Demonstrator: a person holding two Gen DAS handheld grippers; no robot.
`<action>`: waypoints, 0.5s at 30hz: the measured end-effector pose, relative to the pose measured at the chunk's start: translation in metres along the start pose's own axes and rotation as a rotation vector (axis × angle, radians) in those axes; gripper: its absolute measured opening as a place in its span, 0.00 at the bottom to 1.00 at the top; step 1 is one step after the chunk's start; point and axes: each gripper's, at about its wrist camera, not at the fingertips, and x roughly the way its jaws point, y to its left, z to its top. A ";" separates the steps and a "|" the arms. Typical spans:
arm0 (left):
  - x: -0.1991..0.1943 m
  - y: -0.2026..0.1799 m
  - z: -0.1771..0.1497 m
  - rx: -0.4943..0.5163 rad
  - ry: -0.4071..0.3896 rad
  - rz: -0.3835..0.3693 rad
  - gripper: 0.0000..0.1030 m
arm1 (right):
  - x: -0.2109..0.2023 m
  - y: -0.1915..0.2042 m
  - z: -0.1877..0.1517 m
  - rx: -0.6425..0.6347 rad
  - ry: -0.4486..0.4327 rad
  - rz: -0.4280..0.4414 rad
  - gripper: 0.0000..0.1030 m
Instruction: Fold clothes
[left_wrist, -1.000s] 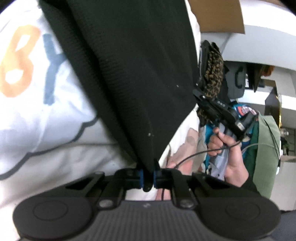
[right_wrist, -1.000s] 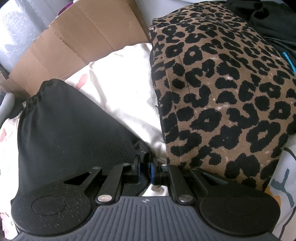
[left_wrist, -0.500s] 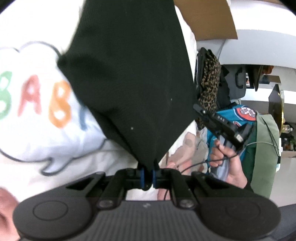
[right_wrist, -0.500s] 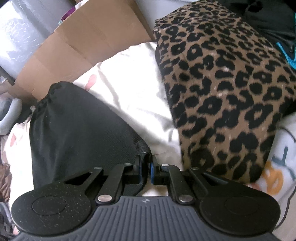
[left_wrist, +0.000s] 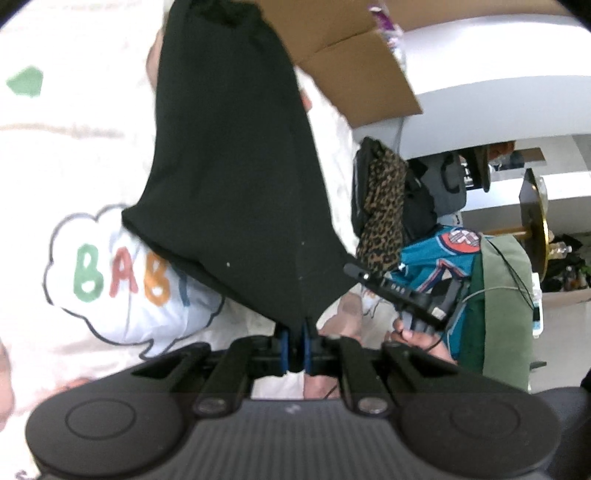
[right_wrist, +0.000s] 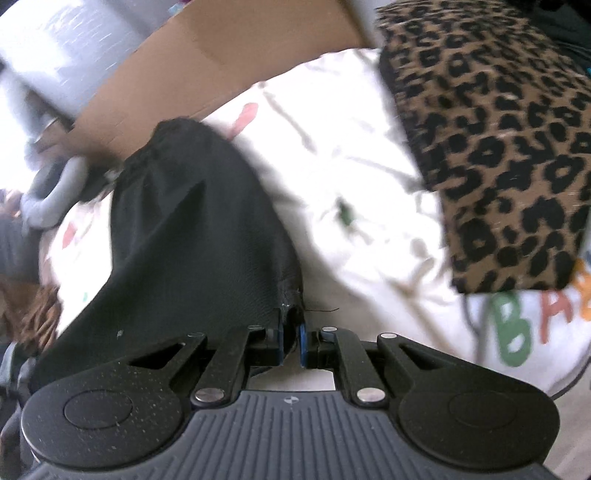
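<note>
A black knit garment (left_wrist: 236, 177) hangs stretched above a white blanket (left_wrist: 74, 147) printed with coloured letters. My left gripper (left_wrist: 293, 341) is shut on one bottom corner of it. In the right wrist view the same black garment (right_wrist: 184, 236) runs off to the left, and my right gripper (right_wrist: 291, 341) is shut on its other corner. The right gripper and the hand (left_wrist: 413, 336) that holds it show at the right of the left wrist view, at the garment's edge. The garment's gathered far end (right_wrist: 173, 129) lies near a cardboard sheet.
A folded leopard-print piece (right_wrist: 491, 147) lies on the blanket at the right. A cardboard sheet (left_wrist: 343, 59) stands behind the blanket. More clothes are heaped at the right: a teal jersey (left_wrist: 436, 258) and a green cloth (left_wrist: 506, 295). A grey object (right_wrist: 55, 192) sits at the far left.
My left gripper has risen with the garment's corner, so more blanket and the printed letters show beneath. The right gripper has shifted sideways with its corner; the leopard-print piece now sits further right.
</note>
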 end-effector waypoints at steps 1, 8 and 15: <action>-0.006 -0.003 0.001 0.010 -0.007 0.003 0.08 | -0.001 0.003 -0.001 -0.010 0.006 0.007 0.06; -0.040 -0.016 0.005 0.033 -0.051 0.020 0.08 | -0.007 0.022 -0.007 -0.035 0.049 0.067 0.06; -0.056 0.019 -0.014 -0.058 -0.069 0.101 0.08 | 0.005 0.043 -0.025 -0.111 0.131 0.154 0.06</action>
